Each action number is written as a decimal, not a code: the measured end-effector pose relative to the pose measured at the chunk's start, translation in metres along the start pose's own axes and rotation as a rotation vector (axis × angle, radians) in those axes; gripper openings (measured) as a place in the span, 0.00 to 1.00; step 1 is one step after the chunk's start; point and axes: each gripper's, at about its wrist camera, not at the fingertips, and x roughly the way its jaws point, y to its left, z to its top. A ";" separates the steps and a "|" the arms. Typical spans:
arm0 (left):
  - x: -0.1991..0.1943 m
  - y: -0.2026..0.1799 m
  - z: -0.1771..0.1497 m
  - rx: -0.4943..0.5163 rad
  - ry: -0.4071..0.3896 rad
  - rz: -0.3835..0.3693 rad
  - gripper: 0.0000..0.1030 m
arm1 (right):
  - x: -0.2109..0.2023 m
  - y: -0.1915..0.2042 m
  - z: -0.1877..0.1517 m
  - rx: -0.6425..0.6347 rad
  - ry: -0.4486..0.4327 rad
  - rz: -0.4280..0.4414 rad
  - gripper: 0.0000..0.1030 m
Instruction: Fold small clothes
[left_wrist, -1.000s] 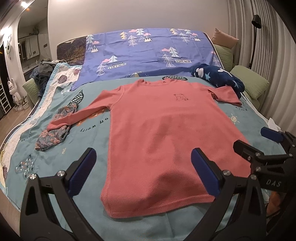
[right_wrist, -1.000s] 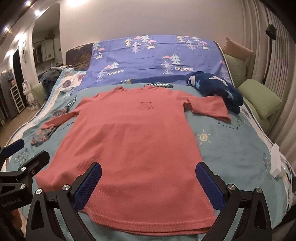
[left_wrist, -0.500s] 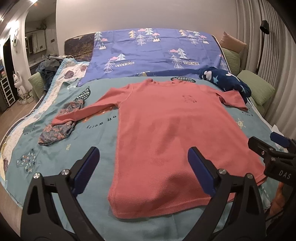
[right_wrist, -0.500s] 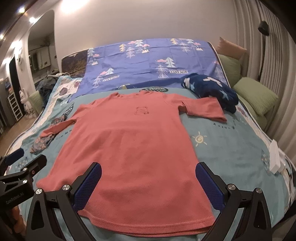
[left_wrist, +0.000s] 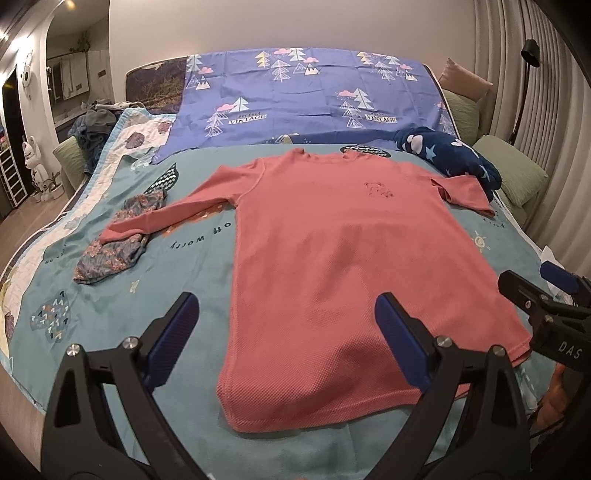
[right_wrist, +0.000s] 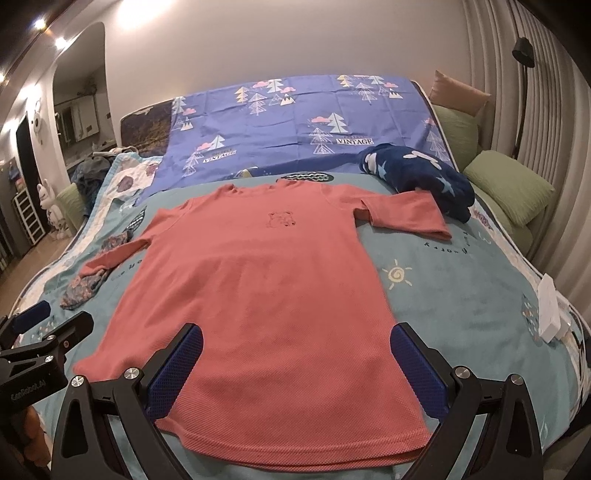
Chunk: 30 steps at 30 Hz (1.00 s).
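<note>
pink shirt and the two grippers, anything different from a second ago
Only the viewpoints drifted: the left gripper swung slightly left, so the pink shirt sits further right in its view. The right gripper barely moved. Nothing was grasped or released; both grippers stay open above the hem. The shirt remains flat and unfolded, the floral garment and navy star blanket unmoved.

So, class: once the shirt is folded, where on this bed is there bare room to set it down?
Bare blanket lies right of the coral shirt, between it and the white box. A smaller patch lies left of the hem, below the floral cloth. Crowded: the far right, where the navy blanket meets the sleeve.
</note>
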 end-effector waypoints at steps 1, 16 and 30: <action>-0.001 0.000 0.000 0.002 -0.004 -0.001 0.93 | 0.000 0.000 0.000 -0.003 0.000 0.000 1.00; 0.003 0.001 -0.001 0.002 0.014 -0.027 0.86 | -0.001 0.006 0.001 -0.022 -0.003 0.000 1.00; 0.007 0.005 -0.004 -0.004 0.033 -0.048 0.79 | 0.000 0.007 0.004 -0.017 -0.011 -0.005 1.00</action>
